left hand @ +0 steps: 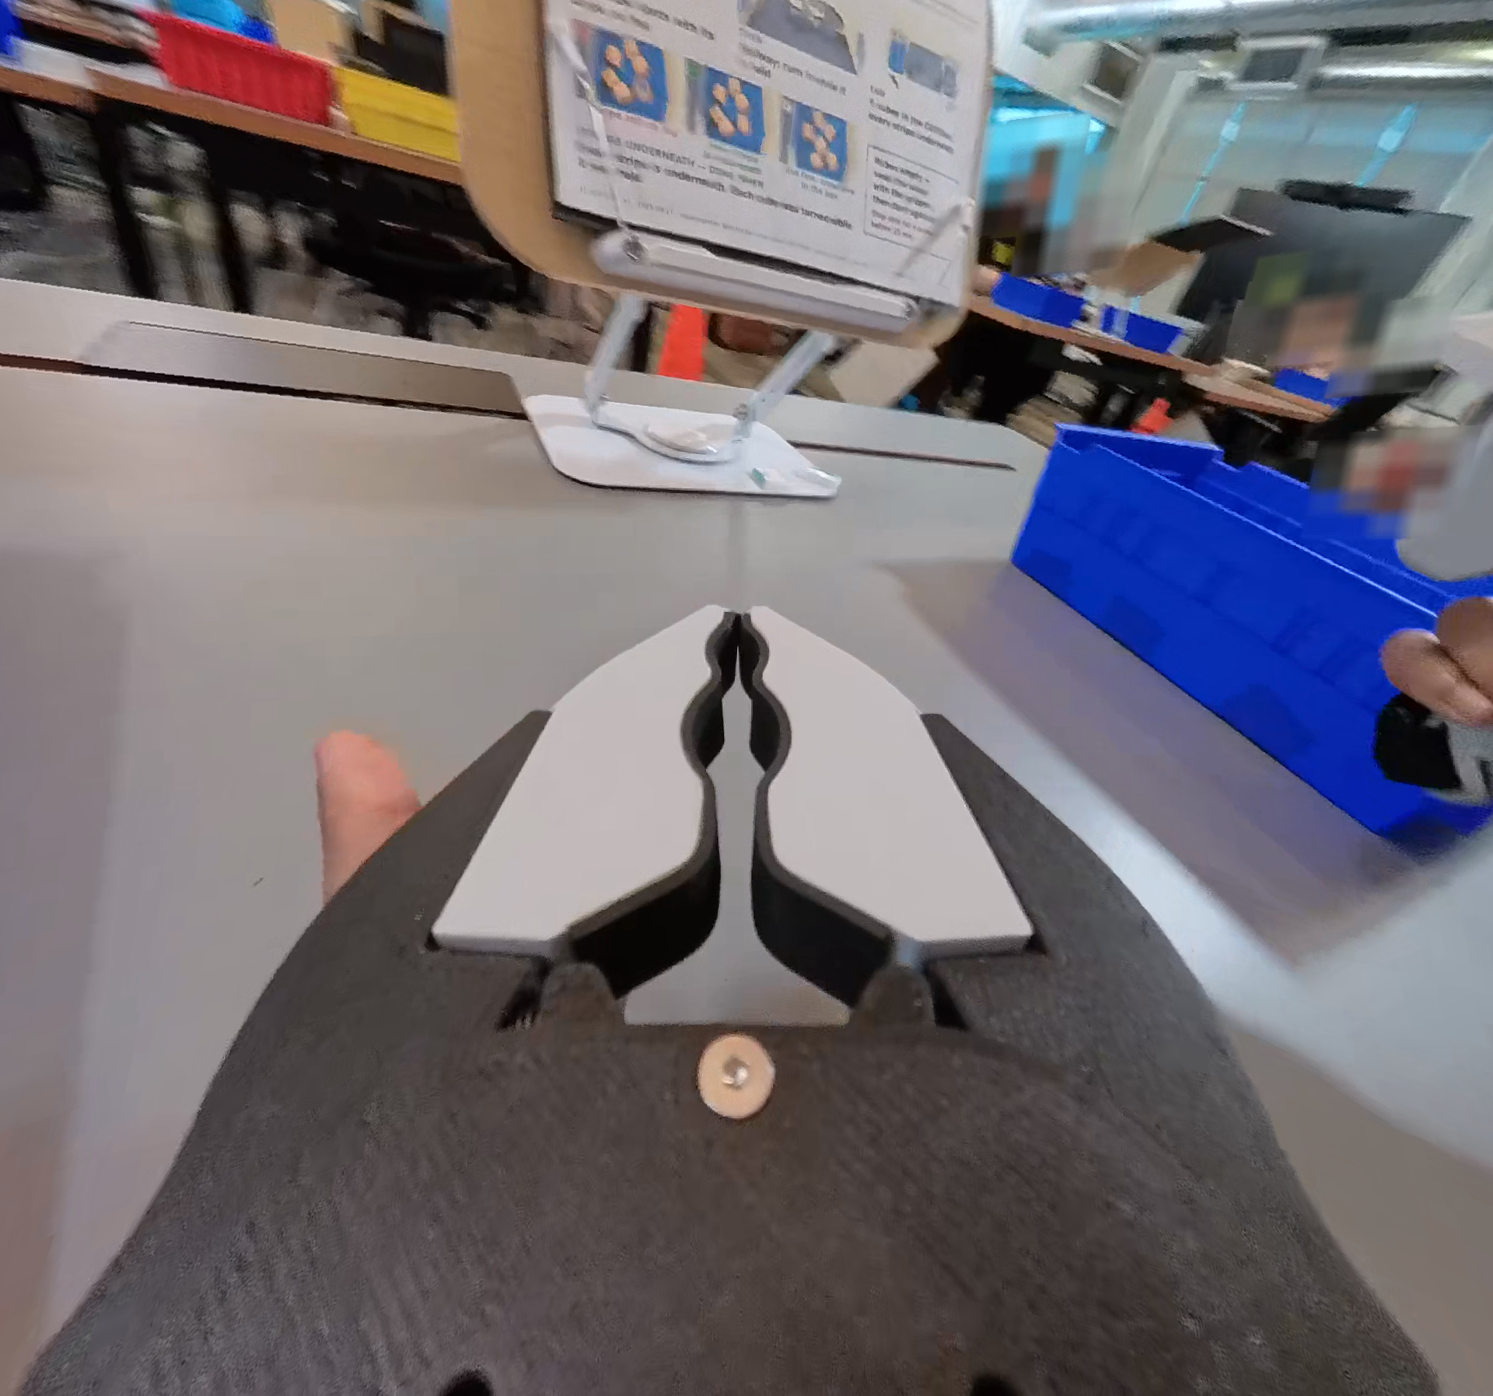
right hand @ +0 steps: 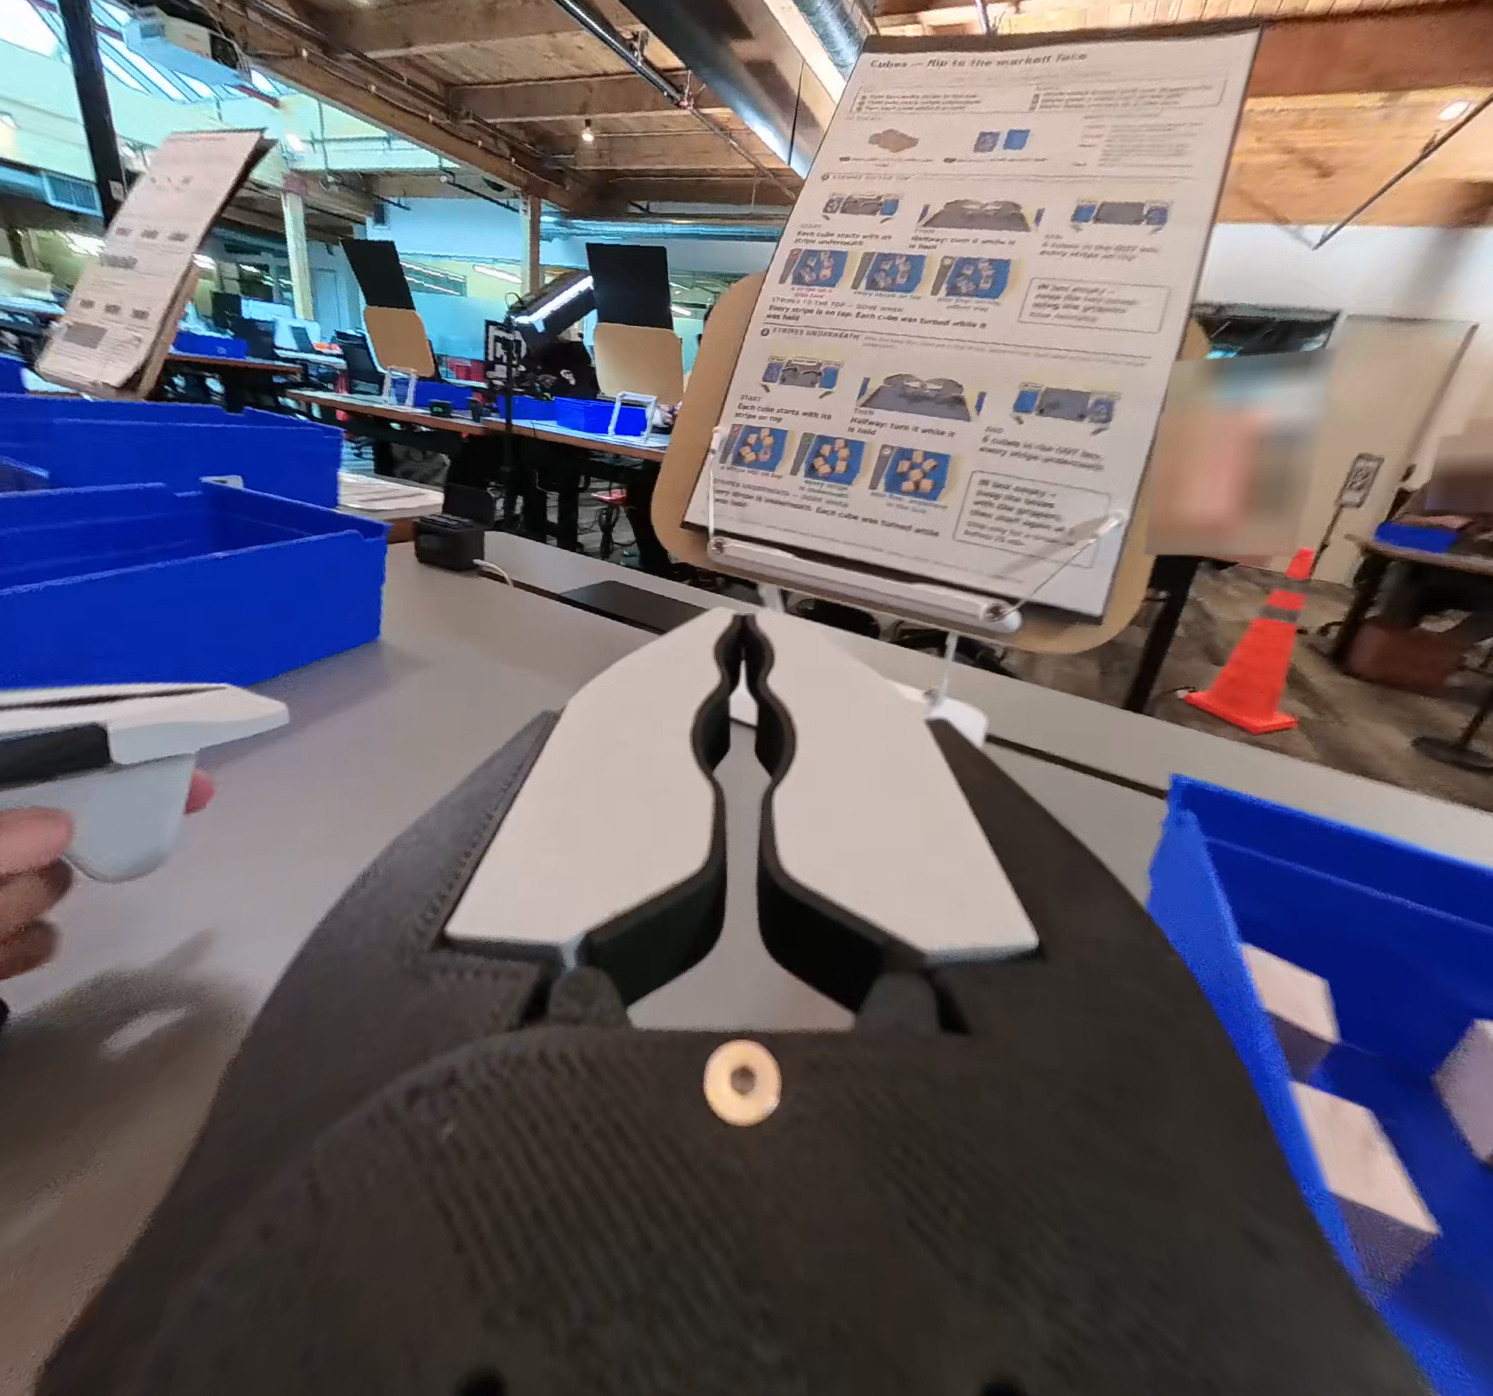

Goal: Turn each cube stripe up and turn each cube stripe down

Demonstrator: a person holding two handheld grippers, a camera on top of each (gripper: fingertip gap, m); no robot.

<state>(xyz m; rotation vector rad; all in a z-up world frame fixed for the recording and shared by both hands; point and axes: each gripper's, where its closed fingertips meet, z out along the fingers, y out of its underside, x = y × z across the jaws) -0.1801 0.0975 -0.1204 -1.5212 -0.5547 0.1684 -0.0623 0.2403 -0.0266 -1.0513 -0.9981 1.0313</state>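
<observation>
My left gripper (left hand: 739, 618) is shut with nothing between its pads, held above the grey table (left hand: 323, 630). My right gripper (right hand: 747, 622) is shut too, with nothing in it, and is raised over the table (right hand: 363, 751). Several pale cubes (right hand: 1365, 1171) lie in a blue bin (right hand: 1260, 872) at the lower right of the right wrist view; they are blurred and I cannot make out their stripes. The left gripper also shows at the left of the right wrist view (right hand: 267, 711), held by a hand. A blue bin (left hand: 1212, 630) stands to the right in the left wrist view.
An instruction sheet on a stand (left hand: 759, 64) rises at the table's far edge, and also shows in the right wrist view (right hand: 969, 323). More blue bins (right hand: 186, 573) stand at the left. A hand (left hand: 1438, 670) is at the right edge. An orange cone (right hand: 1252, 662) stands on the floor beyond.
</observation>
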